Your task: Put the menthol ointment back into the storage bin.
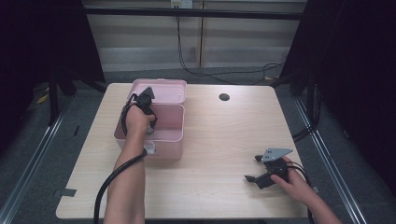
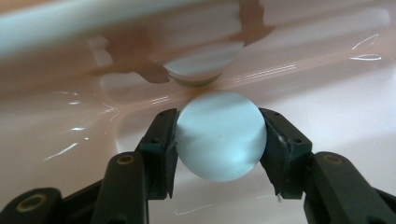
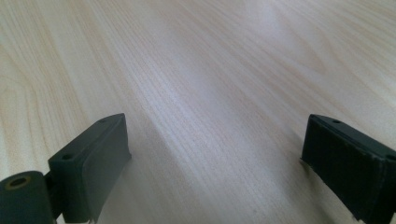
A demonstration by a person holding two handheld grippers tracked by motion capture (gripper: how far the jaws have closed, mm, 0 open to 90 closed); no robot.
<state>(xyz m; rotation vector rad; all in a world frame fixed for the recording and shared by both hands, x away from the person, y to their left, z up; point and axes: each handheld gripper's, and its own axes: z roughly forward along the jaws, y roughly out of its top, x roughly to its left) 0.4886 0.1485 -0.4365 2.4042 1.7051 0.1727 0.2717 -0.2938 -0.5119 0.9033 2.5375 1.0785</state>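
Ball (image 2: 219,135), pale blue and smooth, sits deep inside the pink box (image 1: 164,135) on the left side of the surface (image 1: 219,154). The left gripper (image 2: 219,140) reaches down into the box, and its jaws are squeezed shut on the ball, one pad on each side. In the left gripper view the ball is just above the shiny pink floor of the box, and a blurry copy of it shows in the pink wall behind. I cannot tell if the ball touches the floor. The box lid (image 1: 161,89) is open and leans back, away from the person.

To do this step well, I think the hand should go slow and straight. The ball is round and slippery, so the pads should stay on its widest part. If they slide toward the top or bottom, the ball may pop out. The hand should also keep away from the box walls.

A ball is round all over, so it has no long side and points no way at all.

Over on the right, the right gripper (image 1: 257,169) rests low near the front corner of the surface. Its jaws are wide open and hold nothing, with bare wood between them.
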